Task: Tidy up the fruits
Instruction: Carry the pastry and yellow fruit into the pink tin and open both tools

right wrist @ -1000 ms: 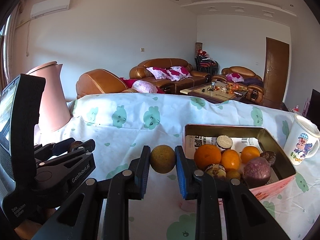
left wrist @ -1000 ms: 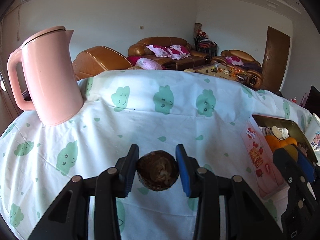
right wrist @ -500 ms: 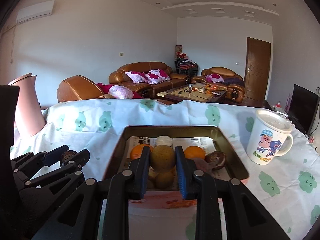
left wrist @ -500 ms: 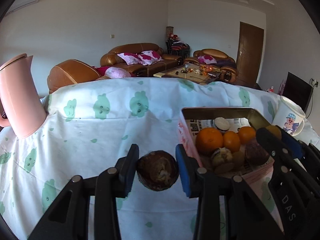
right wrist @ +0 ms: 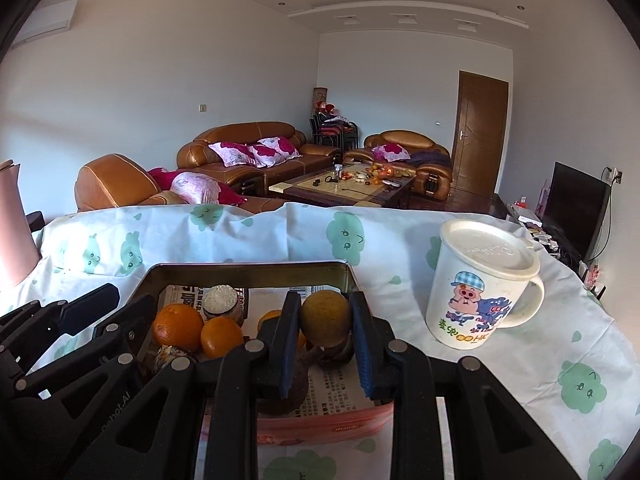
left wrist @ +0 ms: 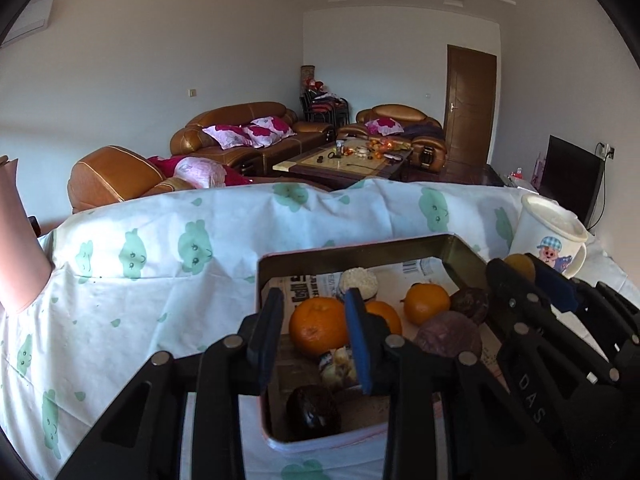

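Dropped: dark wrinkled fruit in tin

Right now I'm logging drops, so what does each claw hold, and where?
The right claw pinches the yellow-brown fruit by its sides. The left claw holds nothing.

White-walled living room: brown leather sofas, coffee table, wooden door.

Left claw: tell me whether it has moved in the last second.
Yes. The left claw swung right, away from the pink kettle, and now sits over the tin.
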Motion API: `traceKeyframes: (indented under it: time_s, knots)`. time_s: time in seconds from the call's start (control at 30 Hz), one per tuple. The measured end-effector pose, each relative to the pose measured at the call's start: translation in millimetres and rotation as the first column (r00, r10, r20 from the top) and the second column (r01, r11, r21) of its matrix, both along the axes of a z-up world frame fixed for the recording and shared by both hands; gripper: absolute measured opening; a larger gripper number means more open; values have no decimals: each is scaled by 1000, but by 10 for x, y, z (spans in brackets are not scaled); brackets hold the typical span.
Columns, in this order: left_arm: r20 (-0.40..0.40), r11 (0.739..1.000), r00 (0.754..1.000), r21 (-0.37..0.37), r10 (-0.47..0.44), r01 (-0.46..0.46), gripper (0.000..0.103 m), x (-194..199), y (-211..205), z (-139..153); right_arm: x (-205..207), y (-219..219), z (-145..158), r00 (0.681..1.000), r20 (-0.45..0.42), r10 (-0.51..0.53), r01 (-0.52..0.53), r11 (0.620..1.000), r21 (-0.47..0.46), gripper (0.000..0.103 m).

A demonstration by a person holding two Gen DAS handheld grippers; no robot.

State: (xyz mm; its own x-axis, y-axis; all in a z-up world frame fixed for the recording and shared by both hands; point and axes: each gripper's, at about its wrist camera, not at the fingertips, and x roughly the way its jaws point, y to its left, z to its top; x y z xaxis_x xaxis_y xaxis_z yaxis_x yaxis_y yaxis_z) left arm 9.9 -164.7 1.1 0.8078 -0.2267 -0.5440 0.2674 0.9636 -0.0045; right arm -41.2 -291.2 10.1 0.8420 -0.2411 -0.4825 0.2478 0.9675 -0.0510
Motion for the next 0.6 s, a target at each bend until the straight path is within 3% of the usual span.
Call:
traceKeyframes:
  time_s: [0.37,0.5,0.6]
  knots:
    - [-85,1000,996,-24,-18,16,35,210,-82,-122,166,-100,-44,998,-30,57,-55,997,51,27]
    - [-73,1000,997,-10,-2,1,53,192,-88,-118,252,-96,-78,995,-53,89,-84,994,76,27]
    - [-69,1000,997,-9,17,-17,54,190,-63,-109,305,-122,-102,992,-61,113,-106,988,111,27]
